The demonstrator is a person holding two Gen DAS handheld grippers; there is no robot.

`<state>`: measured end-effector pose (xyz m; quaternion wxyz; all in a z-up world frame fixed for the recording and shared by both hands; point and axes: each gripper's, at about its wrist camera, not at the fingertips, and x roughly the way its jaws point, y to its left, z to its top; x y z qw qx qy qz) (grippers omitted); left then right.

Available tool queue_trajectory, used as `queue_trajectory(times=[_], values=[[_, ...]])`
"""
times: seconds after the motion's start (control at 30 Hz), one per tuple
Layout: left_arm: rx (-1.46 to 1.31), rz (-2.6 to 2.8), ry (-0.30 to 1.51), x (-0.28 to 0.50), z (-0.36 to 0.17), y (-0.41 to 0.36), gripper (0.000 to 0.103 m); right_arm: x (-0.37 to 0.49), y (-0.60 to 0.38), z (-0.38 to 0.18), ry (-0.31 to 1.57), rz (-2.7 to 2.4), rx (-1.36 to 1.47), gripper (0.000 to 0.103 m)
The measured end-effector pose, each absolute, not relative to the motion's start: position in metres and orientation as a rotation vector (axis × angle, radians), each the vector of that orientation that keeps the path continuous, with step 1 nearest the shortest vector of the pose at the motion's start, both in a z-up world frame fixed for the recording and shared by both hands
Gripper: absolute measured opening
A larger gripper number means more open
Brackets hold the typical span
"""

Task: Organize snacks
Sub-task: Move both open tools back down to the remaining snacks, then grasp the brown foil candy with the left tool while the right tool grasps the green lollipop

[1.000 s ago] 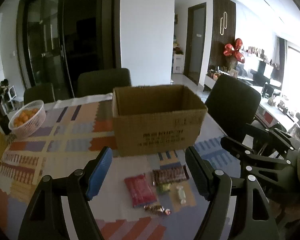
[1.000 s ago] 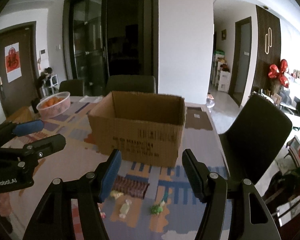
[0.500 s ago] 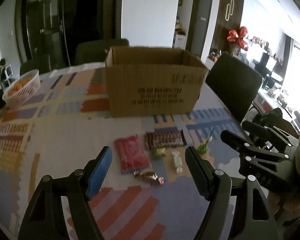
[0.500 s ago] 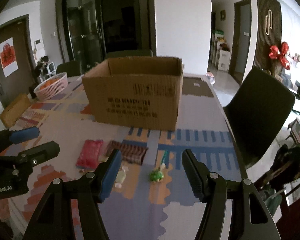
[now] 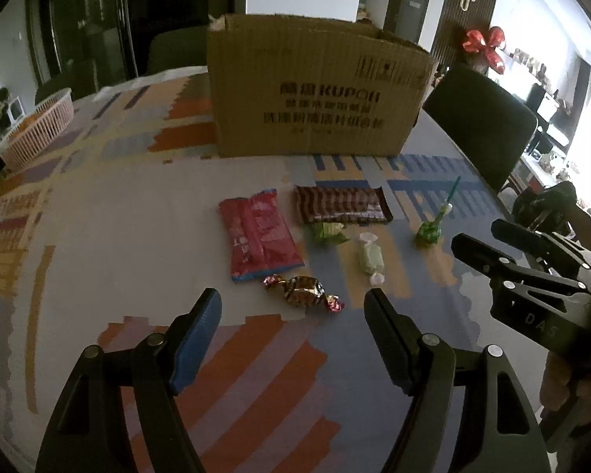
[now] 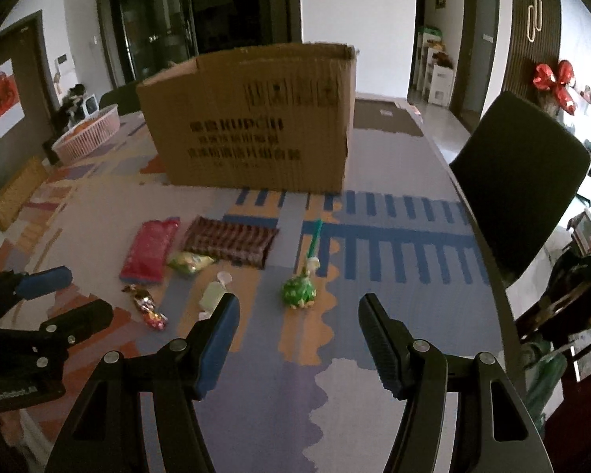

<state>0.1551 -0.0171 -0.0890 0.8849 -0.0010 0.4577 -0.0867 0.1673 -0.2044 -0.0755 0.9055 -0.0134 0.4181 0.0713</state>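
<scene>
Snacks lie on the patterned tablecloth in front of a cardboard box [image 5: 315, 90] [image 6: 256, 118]. They are a red packet [image 5: 258, 238] [image 6: 149, 252], a dark striped bar [image 5: 341, 205] [image 6: 230, 240], a green wrapped sweet [image 5: 327, 232], a pale sweet [image 5: 370, 258], a foil-wrapped candy [image 5: 303, 291] [image 6: 147, 303] and a green lollipop [image 5: 431, 228] [image 6: 299, 291]. My left gripper [image 5: 293, 305] is open just short of the foil candy. Open too, my right gripper [image 6: 297, 307] hovers just short of the lollipop. Nothing is between either pair of fingers.
A pink basket of oranges [image 5: 39, 130] [image 6: 90, 136] stands at the far left. Dark chairs [image 5: 480, 126] [image 6: 520, 181] flank the table's right edge and far side. The box is upright and open-topped. A woven mat [image 6: 15, 193] lies at the left.
Both grippers have come down and tilted toward the table, so the snacks now sit larger and closer to the fingertips. The jaws kept the same spread.
</scene>
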Motion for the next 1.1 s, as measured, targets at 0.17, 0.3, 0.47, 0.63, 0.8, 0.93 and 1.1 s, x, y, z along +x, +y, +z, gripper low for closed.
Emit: queue_trajectory(times=[0.17,0.3,0.47,0.63,0.8,0.93,1.1], values=[[-0.013,-0.181,0.985,0.166,-0.103,-0.018,0.070,0.176,-0.208,-0.089,0.901,0.142,-0.018,0.064],[-0.039,-0.186,1.016,0.174,-0.114,-0.018,0.065,0.184,-0.208,-0.097,0.916,0.139,-0.024,0.063],[-0.050,-0.189,1.032,0.182,-0.120,-0.018,0.056,0.194,-0.208,-0.104,0.929,0.138,-0.028,0.061],[-0.064,-0.205,1.045,0.188,-0.123,-0.019,0.046,0.203,-0.209,-0.110,0.948,0.144,-0.014,0.056],[-0.076,-0.220,1.054,0.190,-0.126,-0.019,0.042,0.211,-0.207,-0.115,0.963,0.155,-0.013,0.050],[-0.094,-0.234,1.059,0.191,-0.126,-0.019,0.038,0.215,-0.203,-0.118,0.973,0.167,-0.020,0.042],[-0.099,-0.252,1.061,0.190,-0.126,-0.020,0.028,0.215,-0.199,-0.120,0.981,0.184,-0.021,0.027]])
